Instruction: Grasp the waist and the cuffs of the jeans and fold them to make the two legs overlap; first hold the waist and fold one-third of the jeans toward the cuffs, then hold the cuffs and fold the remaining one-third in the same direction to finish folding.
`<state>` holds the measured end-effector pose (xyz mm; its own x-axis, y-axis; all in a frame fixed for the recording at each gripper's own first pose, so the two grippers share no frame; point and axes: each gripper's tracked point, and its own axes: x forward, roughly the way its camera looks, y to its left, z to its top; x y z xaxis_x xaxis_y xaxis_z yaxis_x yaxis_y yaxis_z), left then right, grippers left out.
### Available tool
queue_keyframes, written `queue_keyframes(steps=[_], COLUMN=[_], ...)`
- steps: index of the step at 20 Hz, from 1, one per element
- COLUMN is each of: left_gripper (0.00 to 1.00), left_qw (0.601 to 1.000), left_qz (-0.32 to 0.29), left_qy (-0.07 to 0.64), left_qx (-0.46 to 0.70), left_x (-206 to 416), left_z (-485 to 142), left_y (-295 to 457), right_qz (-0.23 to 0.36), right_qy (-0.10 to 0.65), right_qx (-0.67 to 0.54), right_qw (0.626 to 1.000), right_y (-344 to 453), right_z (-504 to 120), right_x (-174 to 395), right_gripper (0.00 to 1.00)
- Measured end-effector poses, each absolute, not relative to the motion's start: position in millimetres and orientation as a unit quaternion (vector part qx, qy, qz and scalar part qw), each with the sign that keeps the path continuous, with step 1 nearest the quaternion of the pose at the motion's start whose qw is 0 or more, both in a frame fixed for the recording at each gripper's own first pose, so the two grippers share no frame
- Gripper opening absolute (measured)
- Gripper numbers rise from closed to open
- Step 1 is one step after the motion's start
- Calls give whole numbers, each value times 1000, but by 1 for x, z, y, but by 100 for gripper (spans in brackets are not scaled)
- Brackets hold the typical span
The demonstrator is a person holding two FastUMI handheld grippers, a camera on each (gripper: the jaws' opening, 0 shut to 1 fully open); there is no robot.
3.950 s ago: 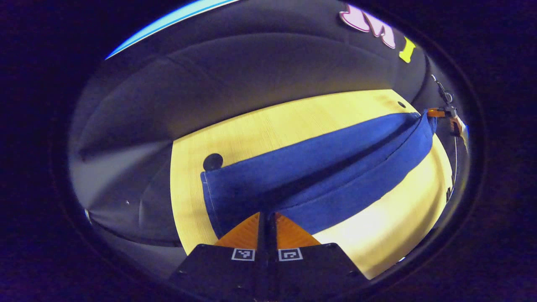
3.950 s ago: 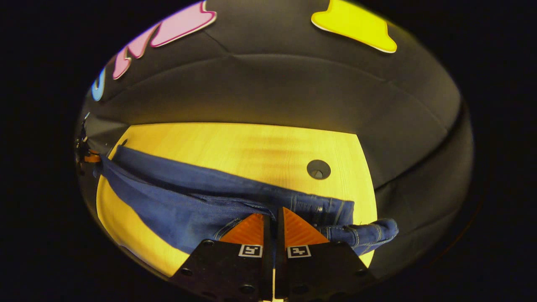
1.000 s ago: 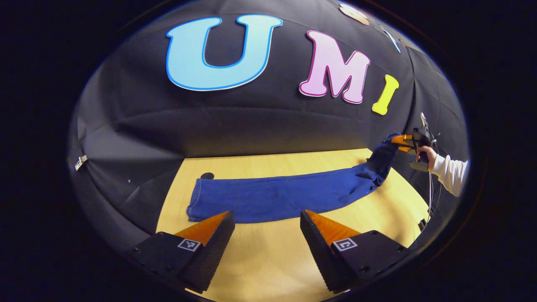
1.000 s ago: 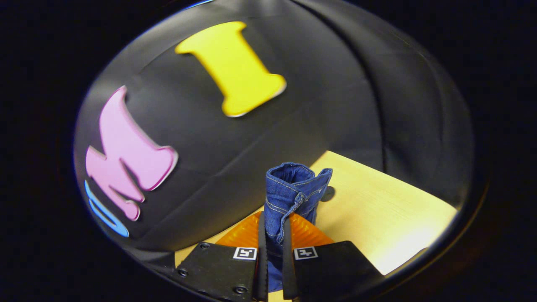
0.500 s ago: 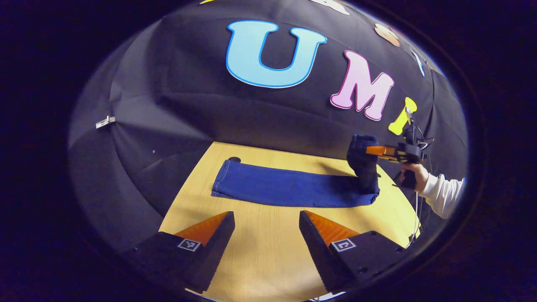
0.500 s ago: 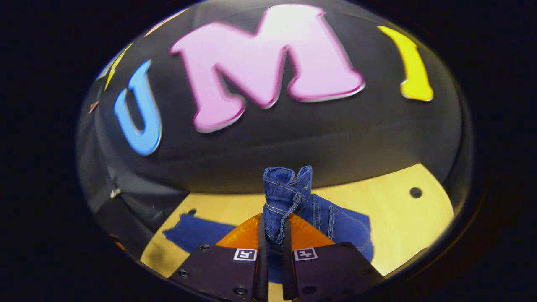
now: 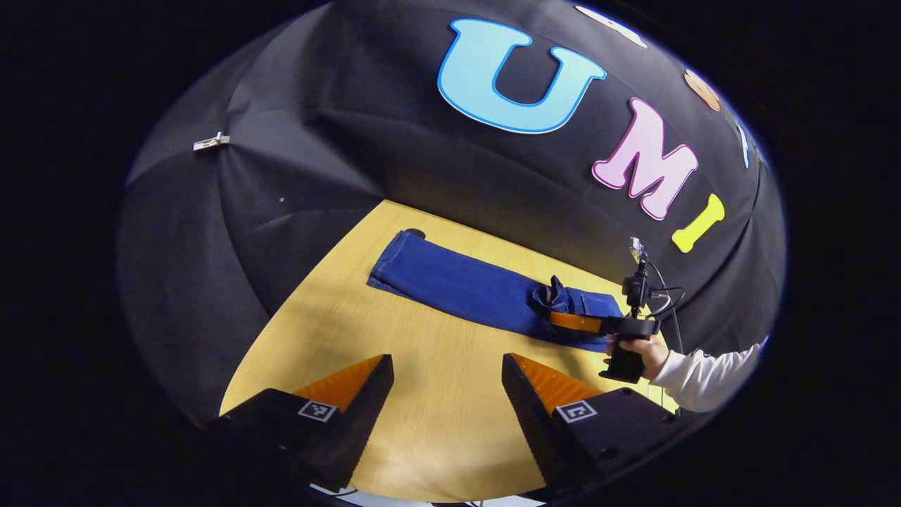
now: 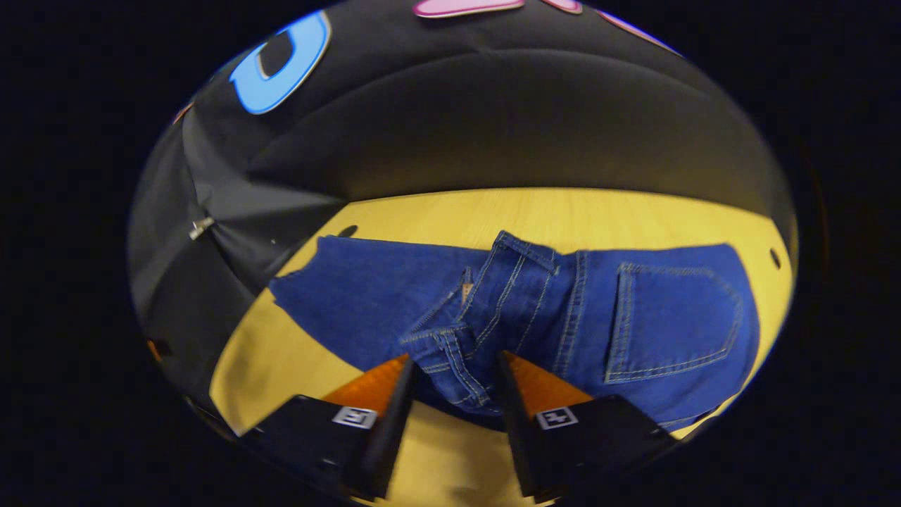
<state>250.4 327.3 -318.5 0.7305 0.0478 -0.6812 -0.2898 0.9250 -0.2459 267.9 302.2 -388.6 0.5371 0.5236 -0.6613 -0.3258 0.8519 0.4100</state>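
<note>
Right tool (image 8: 450, 391) has its fingers parted around the bunched waist (image 8: 457, 338) of the jeans (image 7: 486, 289), folded onto the legs on the table (image 7: 436, 394). Left tool (image 7: 447, 405) (also released) hovers apart. I think the waist should be flattened before taking the cuffs (image 7: 387, 264).

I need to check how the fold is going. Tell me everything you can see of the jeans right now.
The jeans are dark blue denim with pale stitching, lying lengthwise on the wooden table, legs overlapped. The waist end is folded back over the legs, a back pocket facing up. A bunched waistband sits between the open fingers of the right claw; whether they touch it is unclear. The cuff end lies flat at the far end. The left claw is open, apart from them.
</note>
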Motion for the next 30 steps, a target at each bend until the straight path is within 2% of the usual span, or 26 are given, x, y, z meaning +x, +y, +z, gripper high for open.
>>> queue_keyframes(steps=[1, 2, 3, 4, 7, 9, 13, 15, 19, 20, 21, 22, 24, 26, 27, 30], left_gripper=[97, 97, 97, 97, 97, 97, 97, 97, 97, 97, 92, 97, 93, 100, 97, 99], left_qw=[914, 912, 909, 905, 892, 877, 847, 831, 804, 801, 794, 785, 773, 763, 765, 754], left_qz=[83, 75, 69, 68, 83, 123, 157, 188, 201, 199, 201, 200, 198, 206, 208, 189], left_qy=[360, 368, 378, 390, 415, 427, 449, 472, 521, 531, 544, 557, 574, 589, 591, 621], left_qx=[-170, -167, -162, -155, -161, -186, -236, -228, -204, -195, -185, -180, -184, -168, -152, -101], left_x=[255, 262, 268, 277, 310, 334, 392, 409, 431, 437, 436, 436, 436, 432, 436, 437], left_z=[-322, -326, -331, -337, -351, -361, -376, -392, -434, -447, -460, -471, -485, -496, -502, -502], left_y=[323, 322, 323, 328, 358, 384, 422, 451, 480, 484, 485, 486, 481, 488, 492, 488], right_qz=[250, 260, 271, 287, 316, 313, 276, 242, 204, 200, 198, 196, 189, 180, 179, 187], right_qy=[413, 410, 400, 378, 338, 341, 355, 380, 411, 412, 414, 418, 420, 412, 419, 430], right_qx=[126, 129, 131, 138, 145, 158, 183, 185, 191, 185, 182, 182, 177, 157, 153, 145], right_qw=[867, 864, 866, 869, 874, 872, 874, 873, 868, 870, 870, 868, 870, 879, 877, 871], right_y=[300, 295, 288, 283, 256, 228, 170, 141, 90, 81, 78, 74, 64, 52, 51, 51], right_z=[-380, -368, -351, -328, -270, -257, -266, -290, -309, -310, -311, -310, -311, -319, -324, -333], right_x=[268, 266, 261, 257, 237, 222, 207, 202, 195, 195, 194, 193, 194, 200, 198, 196], right_gripper=[78, 77, 68, 82, 82, 82, 82, 82, 82, 82, 82, 82, 82, 82, 82, 82])
